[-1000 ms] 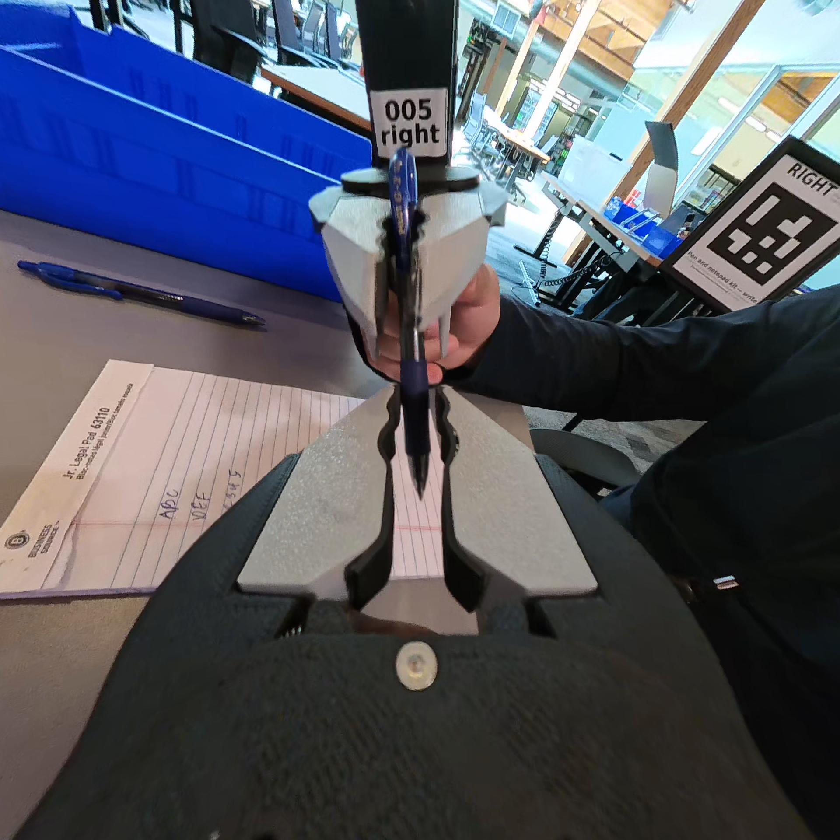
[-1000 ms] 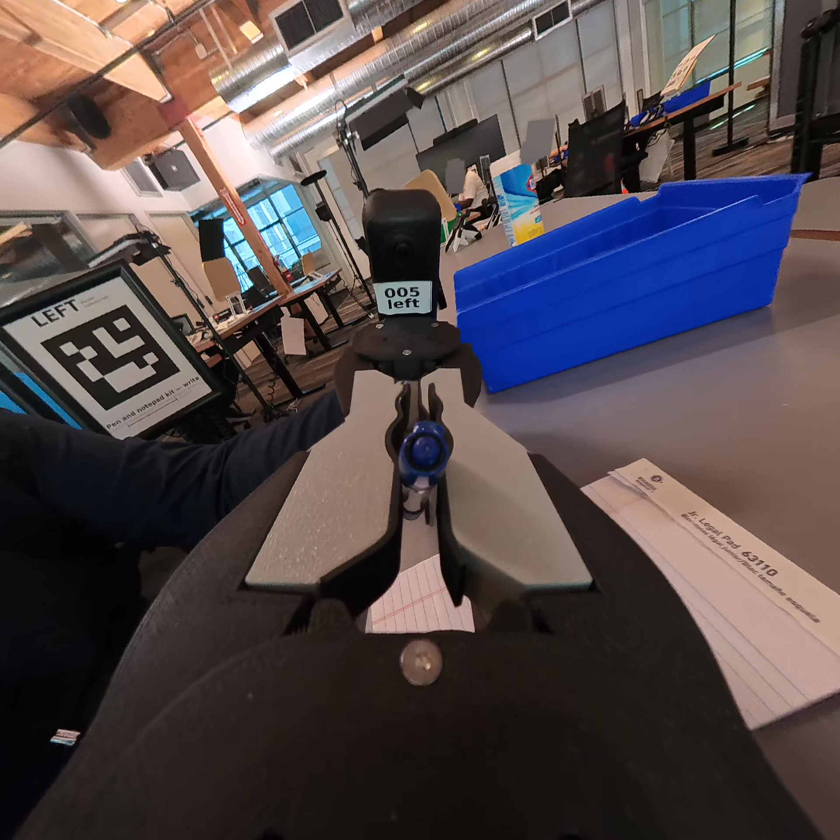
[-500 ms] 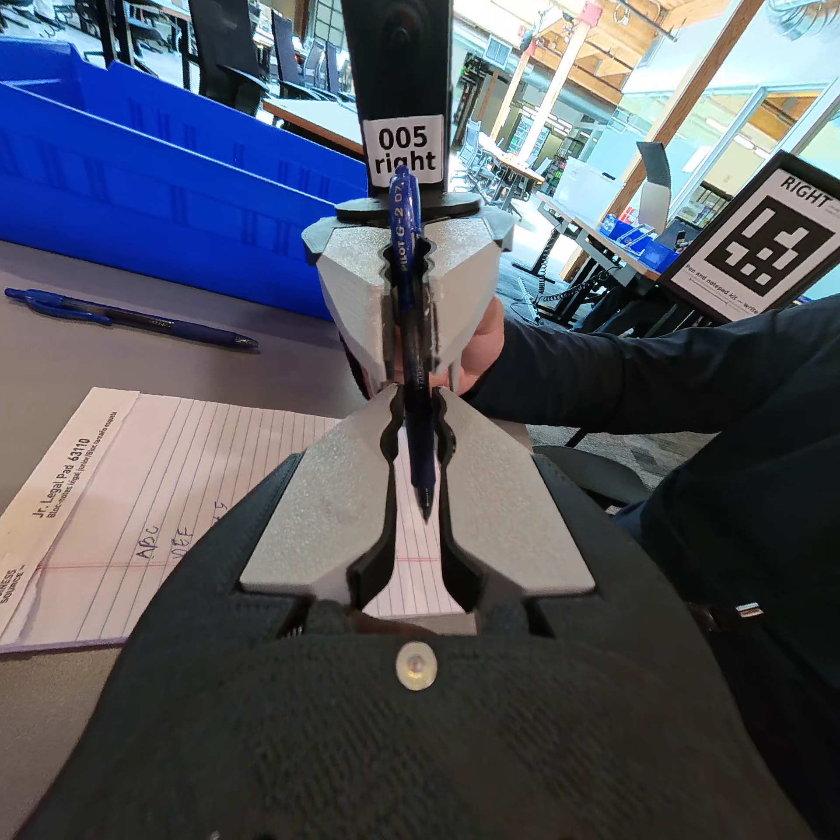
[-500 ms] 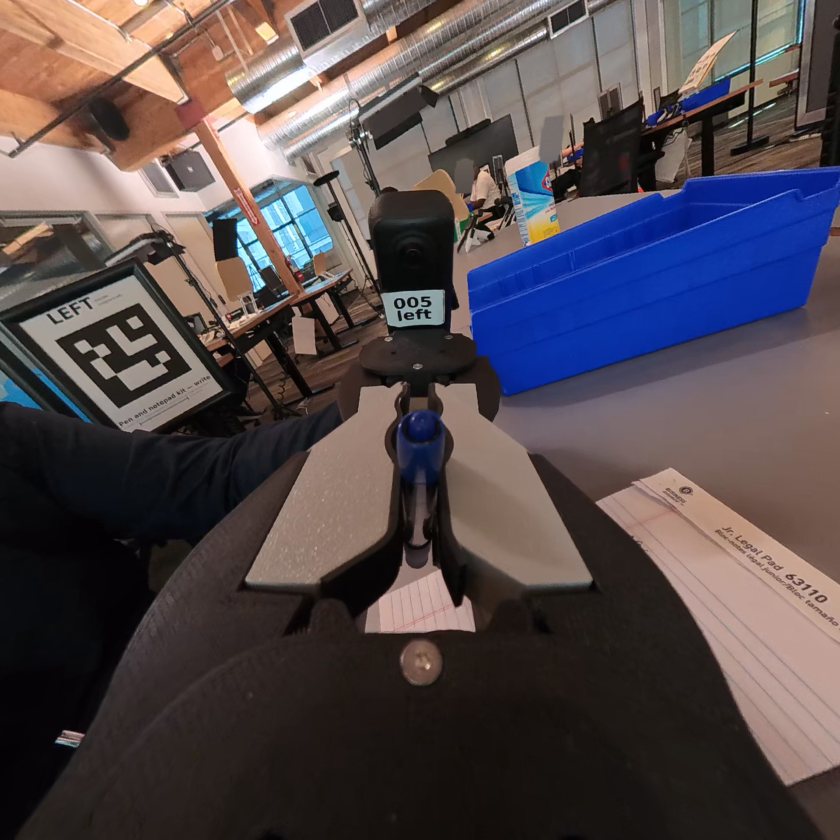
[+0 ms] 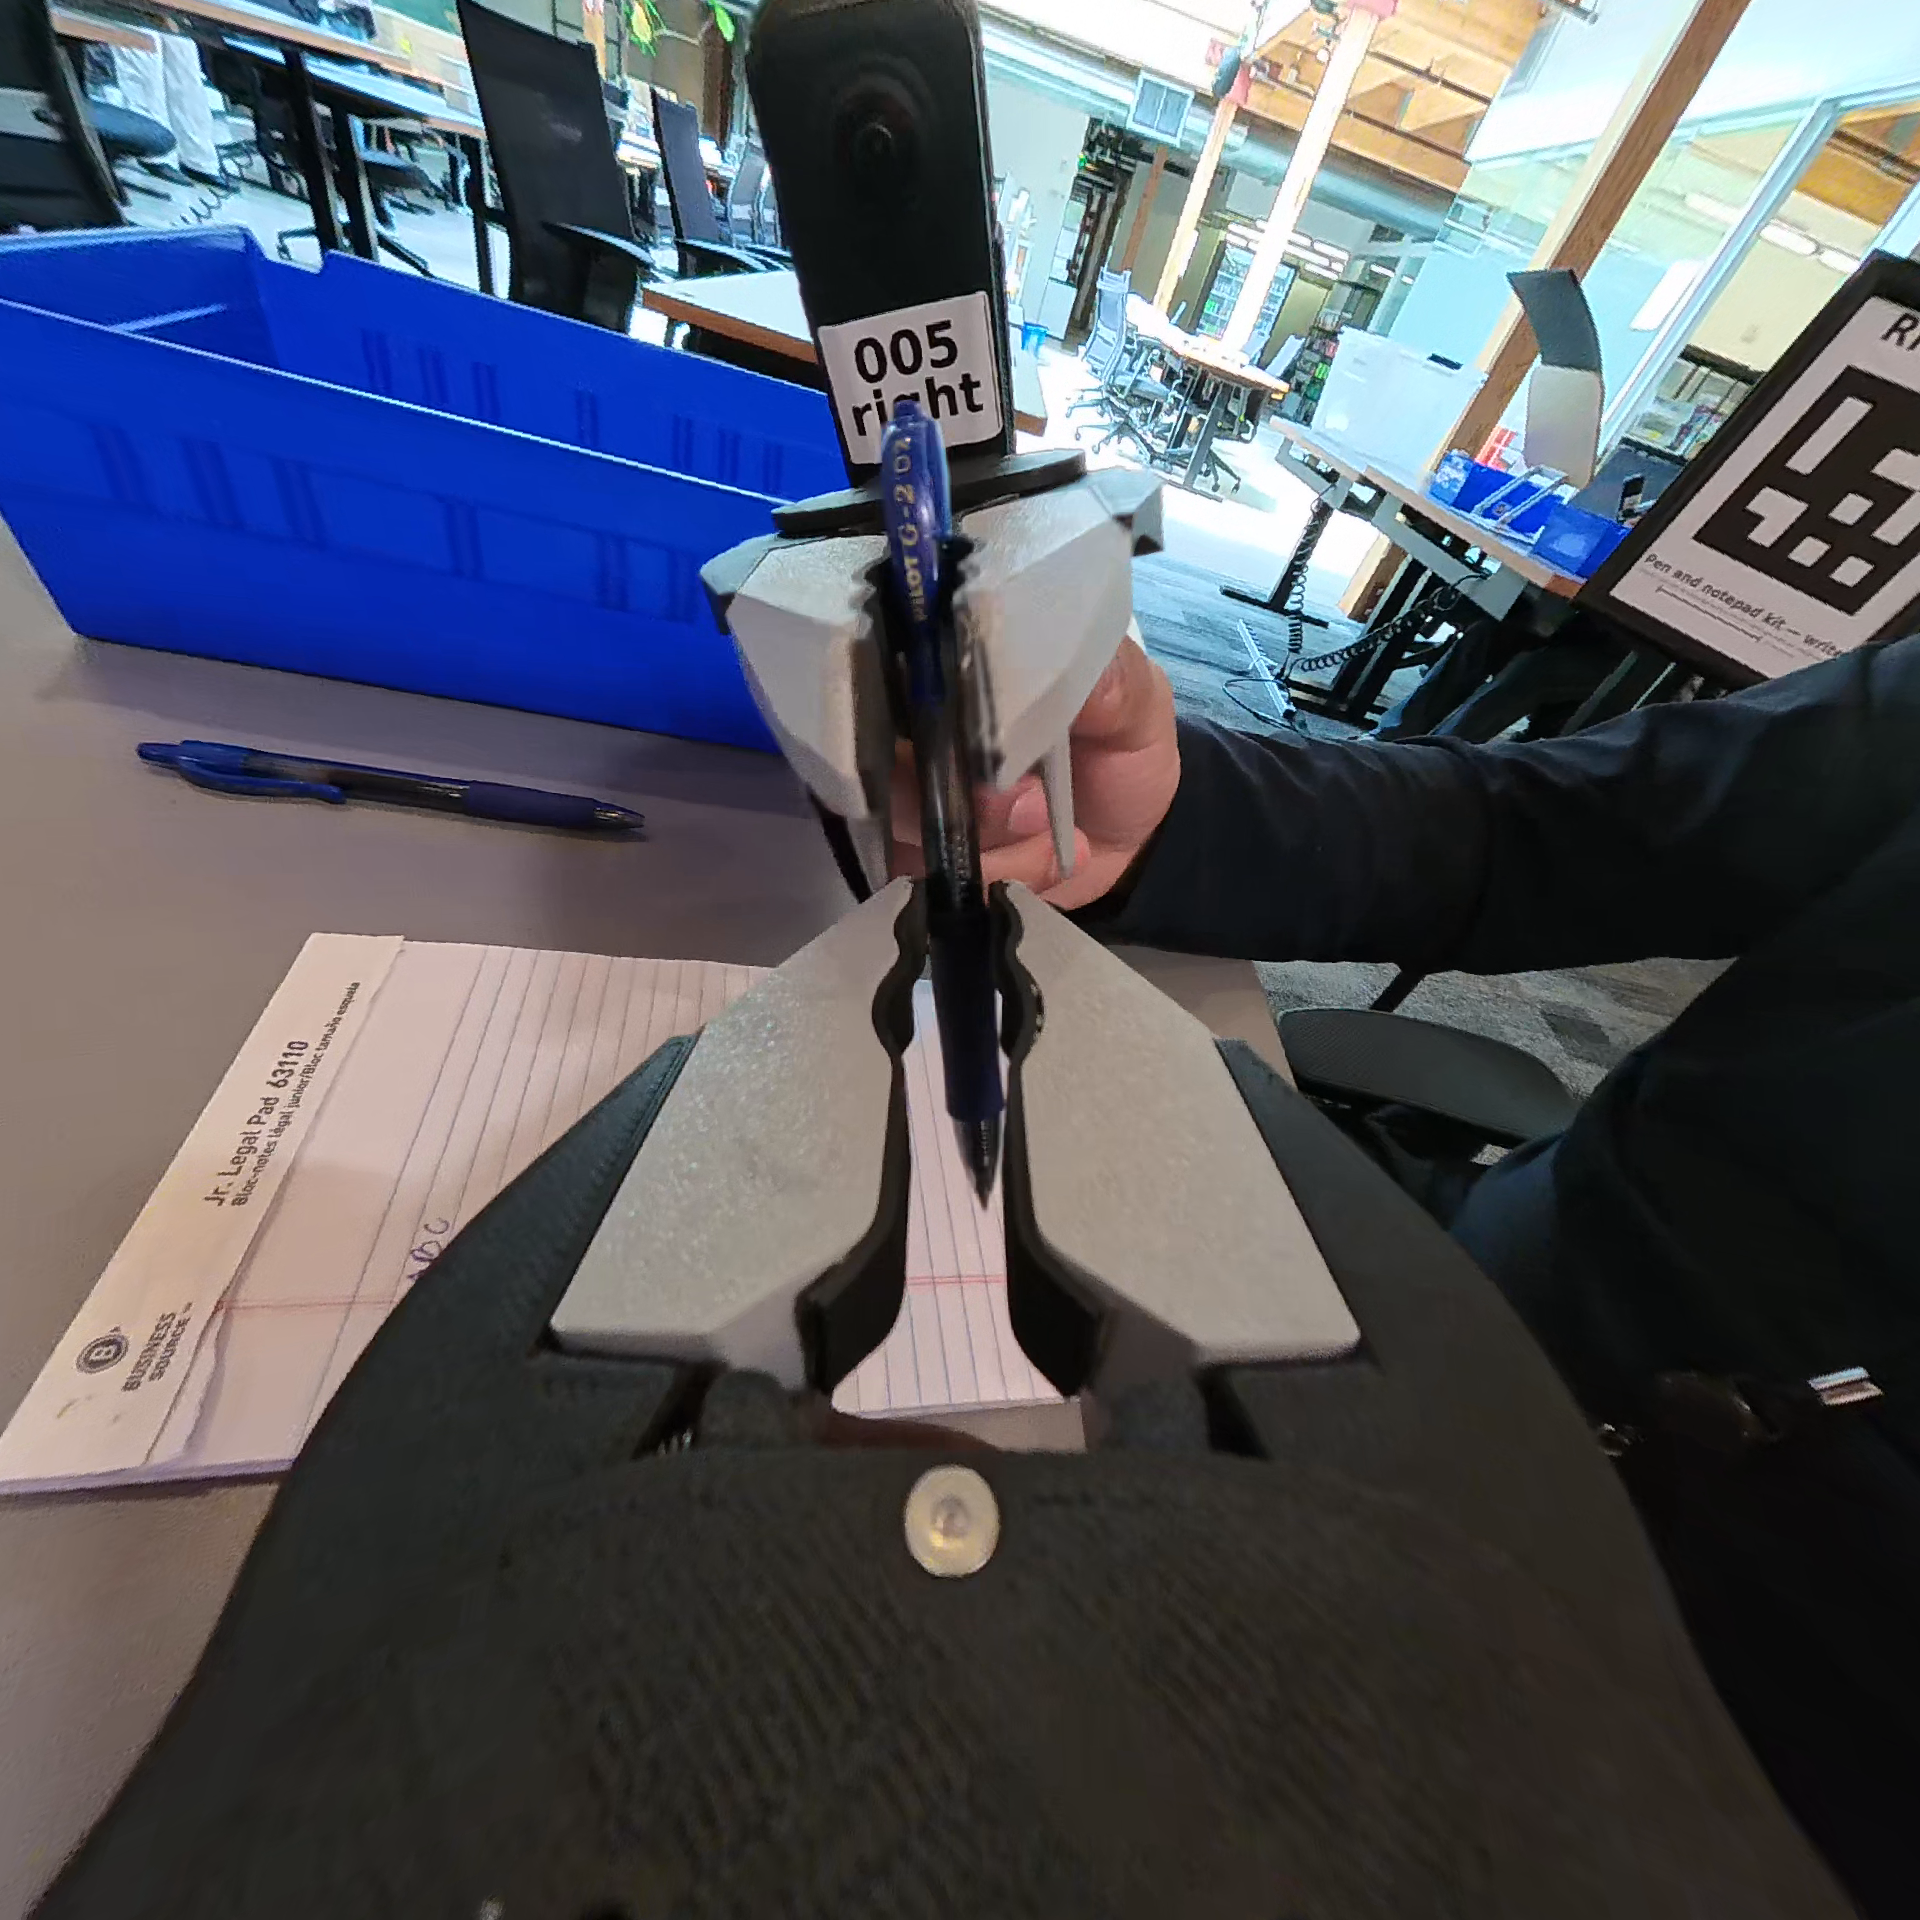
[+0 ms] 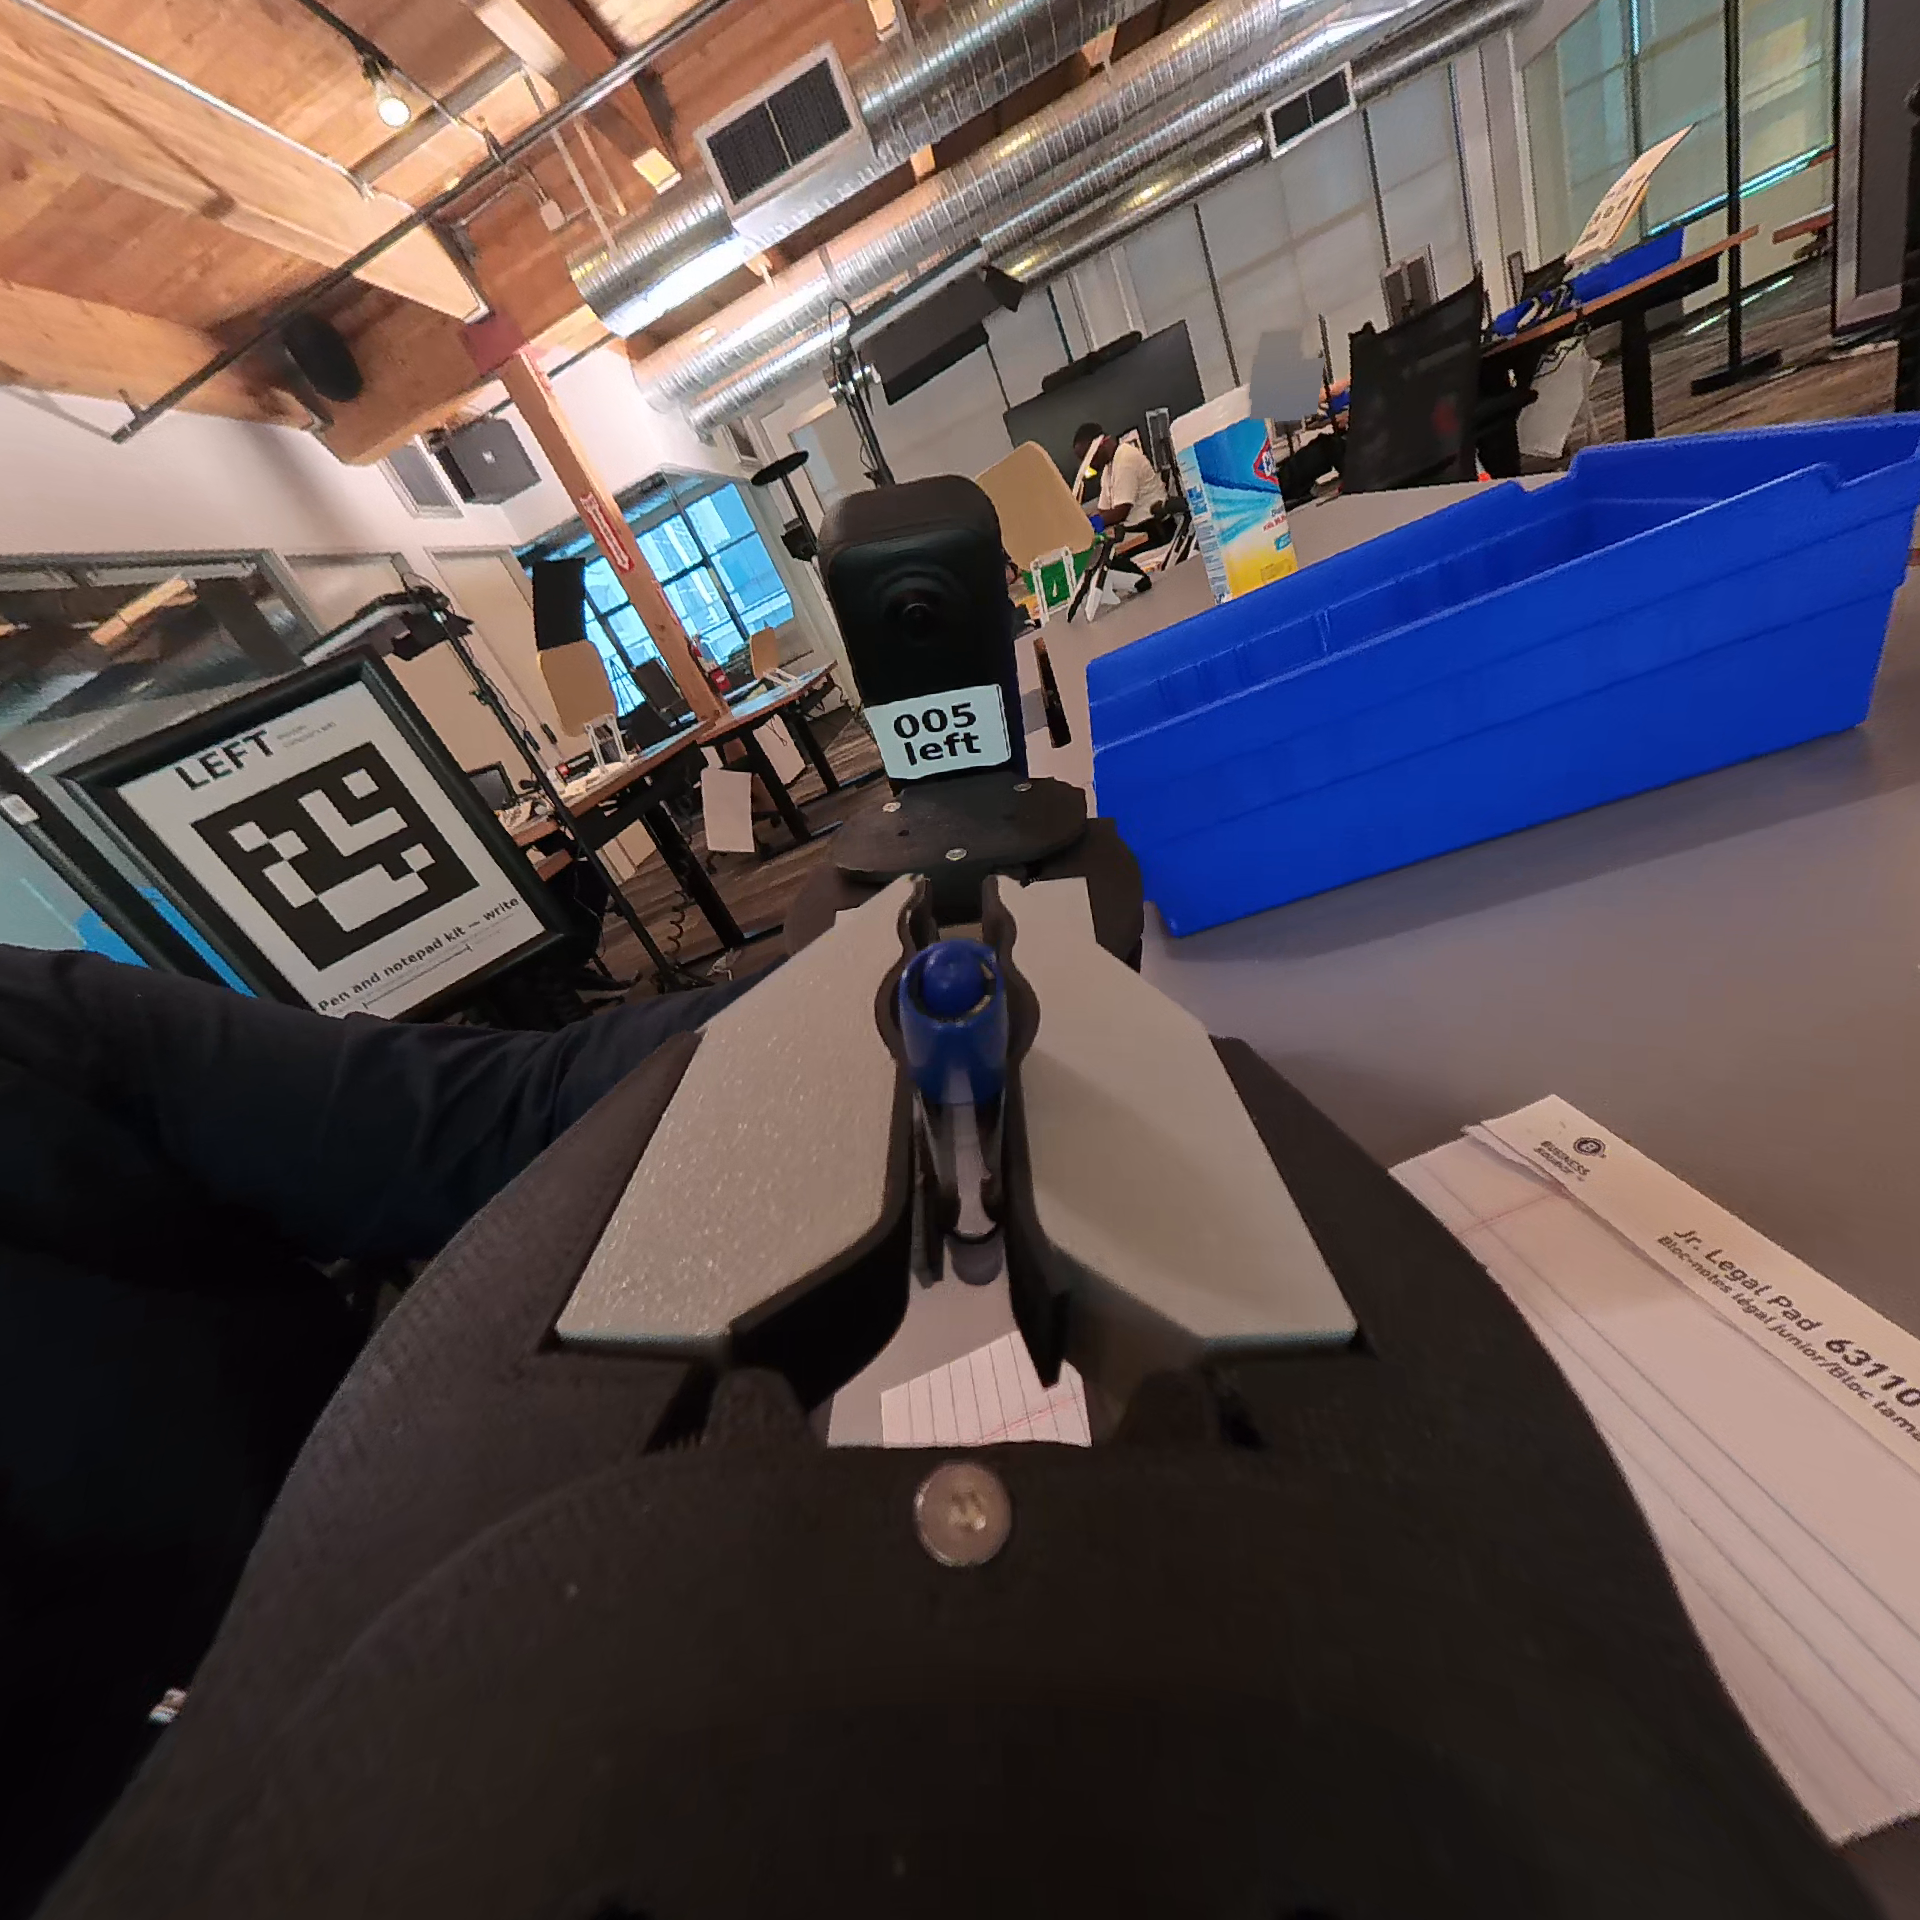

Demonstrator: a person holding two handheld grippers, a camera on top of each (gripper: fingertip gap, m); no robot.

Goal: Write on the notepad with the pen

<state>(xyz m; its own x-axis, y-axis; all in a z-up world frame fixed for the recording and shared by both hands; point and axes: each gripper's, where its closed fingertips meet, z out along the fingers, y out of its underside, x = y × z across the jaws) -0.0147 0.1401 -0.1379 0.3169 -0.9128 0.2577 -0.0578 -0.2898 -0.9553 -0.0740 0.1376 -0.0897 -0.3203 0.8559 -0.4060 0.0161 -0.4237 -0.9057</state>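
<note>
Right gripper [image 6: 951, 1049] clamped the blue pen [image 5: 951, 831] upright, tip just above the notepad [image 5: 416, 1122]. Left gripper [image 5: 956, 914] stood slightly open around the barrel; contact unclear.

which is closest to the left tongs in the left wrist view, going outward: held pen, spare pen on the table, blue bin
1. held pen: between the left tongs, gripped by the right tongs.
2. spare pen: lying on the table, off to the left.
3. blue bin: behind the spare pen, far left.

Glossy plastic pen [image 5: 940, 790], matt paper notepad [image 5: 499, 1070]
</note>
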